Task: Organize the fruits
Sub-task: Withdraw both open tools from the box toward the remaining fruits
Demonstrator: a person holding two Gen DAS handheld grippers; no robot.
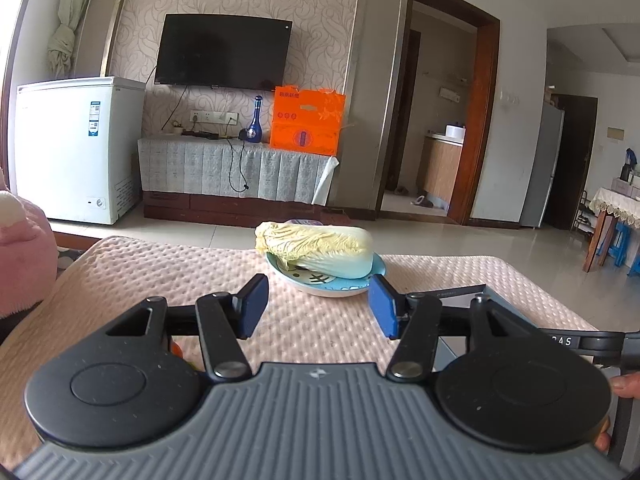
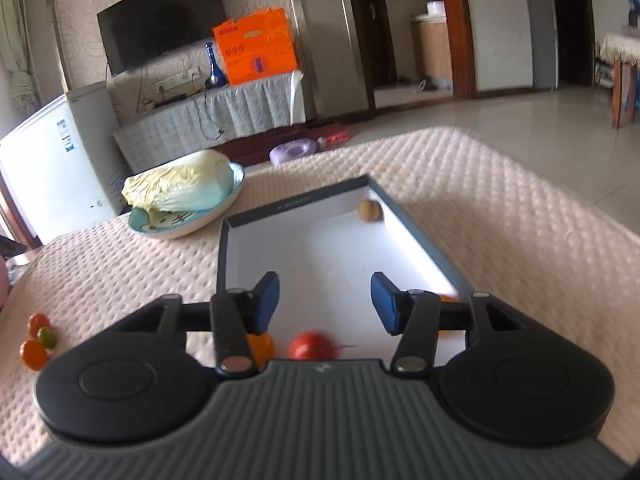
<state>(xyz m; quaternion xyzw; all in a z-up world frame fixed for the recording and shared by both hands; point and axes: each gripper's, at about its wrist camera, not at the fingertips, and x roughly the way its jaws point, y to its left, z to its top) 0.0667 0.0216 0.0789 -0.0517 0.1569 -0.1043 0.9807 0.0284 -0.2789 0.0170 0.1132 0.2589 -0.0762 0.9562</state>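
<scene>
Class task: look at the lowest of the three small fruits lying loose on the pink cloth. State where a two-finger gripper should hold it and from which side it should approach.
Grip the lowest fruit across its round middle, coming from above; the green fruit crowds its upper right.

Wall-mounted television above draped cabinet, white freezer beside.

I am seeing daylight coming in from the window at the left, lighting both views evenly and glaring off the white box floor. The fisheye is bending the doorways and walls at the edges. The right view is smearing slightly, softening the tomato.
</scene>
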